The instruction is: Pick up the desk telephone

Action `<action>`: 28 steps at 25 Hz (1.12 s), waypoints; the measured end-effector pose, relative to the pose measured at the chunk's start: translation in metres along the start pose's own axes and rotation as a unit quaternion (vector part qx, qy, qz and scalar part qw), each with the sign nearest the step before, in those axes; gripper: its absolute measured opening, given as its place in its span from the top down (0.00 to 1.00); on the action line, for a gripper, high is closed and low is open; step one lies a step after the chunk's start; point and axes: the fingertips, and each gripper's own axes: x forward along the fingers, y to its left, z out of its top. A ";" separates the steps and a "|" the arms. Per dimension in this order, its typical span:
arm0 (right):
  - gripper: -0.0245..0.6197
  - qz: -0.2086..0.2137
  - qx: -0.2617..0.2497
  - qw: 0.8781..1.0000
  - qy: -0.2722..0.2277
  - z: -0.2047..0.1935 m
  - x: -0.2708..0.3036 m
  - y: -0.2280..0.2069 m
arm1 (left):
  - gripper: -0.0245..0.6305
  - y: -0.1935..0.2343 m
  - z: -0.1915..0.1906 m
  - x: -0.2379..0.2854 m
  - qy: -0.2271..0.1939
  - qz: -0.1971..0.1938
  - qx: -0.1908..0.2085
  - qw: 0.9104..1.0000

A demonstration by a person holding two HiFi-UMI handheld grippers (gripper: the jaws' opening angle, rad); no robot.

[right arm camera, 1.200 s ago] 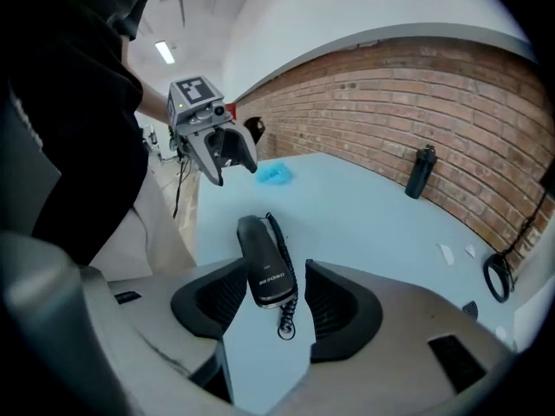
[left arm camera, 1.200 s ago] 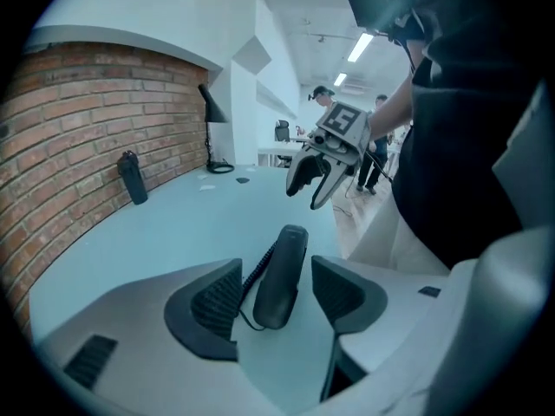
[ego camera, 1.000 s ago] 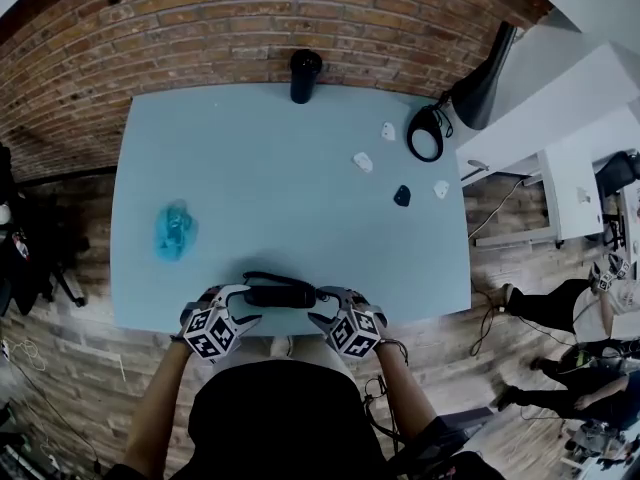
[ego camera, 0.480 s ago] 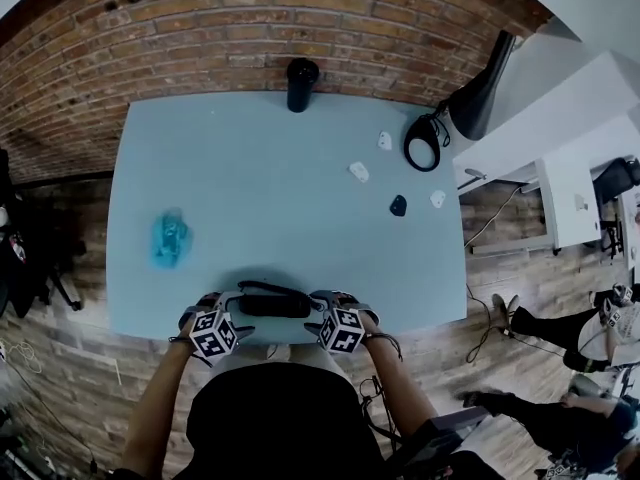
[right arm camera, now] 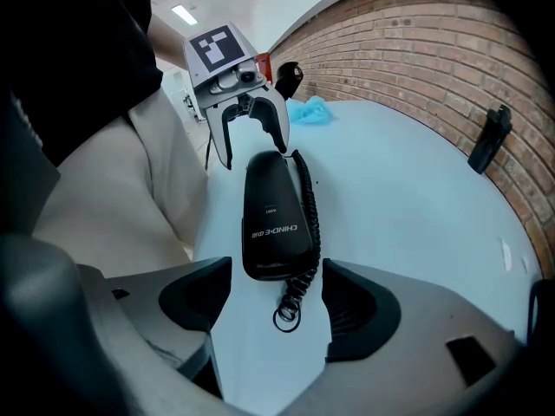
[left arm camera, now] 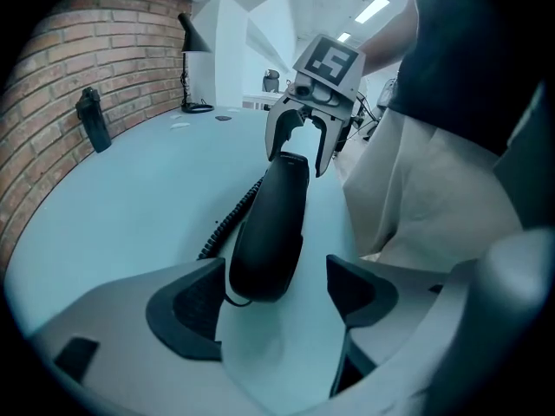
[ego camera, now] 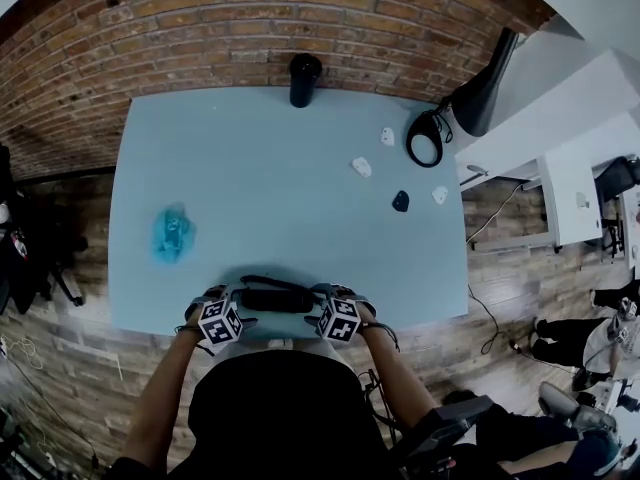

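Note:
The desk telephone's black handset (ego camera: 278, 299) lies lengthwise along the front edge of the pale blue table (ego camera: 280, 198), its coiled cord running beside it. My left gripper (ego camera: 237, 303) is at its left end and my right gripper (ego camera: 322, 301) at its right end. Both sets of jaws have just been opening. In the left gripper view the handset's end (left arm camera: 269, 232) sits between the wide pads of the left gripper (left arm camera: 273, 297), with a gap on one side. In the right gripper view the other end (right arm camera: 276, 219) and a cord loop lie between the right gripper's (right arm camera: 276, 297) pads, untouched.
A black cylinder (ego camera: 304, 76) stands at the table's far edge by the brick wall. A black desk lamp (ego camera: 480, 88) with a ring base (ego camera: 426, 138) is at the far right, near small white pieces (ego camera: 362, 166) and a dark one (ego camera: 401, 200). A blue crumpled thing (ego camera: 172, 233) lies left.
Both grippers have sunk toward the table and drawn in closer round the handset's ends. The handset lies where it was. People on the floor at the right have shifted.

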 end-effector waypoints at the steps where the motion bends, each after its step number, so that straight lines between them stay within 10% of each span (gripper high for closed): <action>1: 0.46 0.000 0.002 1.000 0.001 0.000 0.001 0.000 | 0.38 0.000 -0.001 0.001 0.002 -0.002 -0.001 1.000; 28: 0.45 0.020 -0.015 1.000 -0.005 0.007 0.023 -0.006 | 0.39 0.005 -0.007 0.024 0.021 -0.026 -0.026 0.999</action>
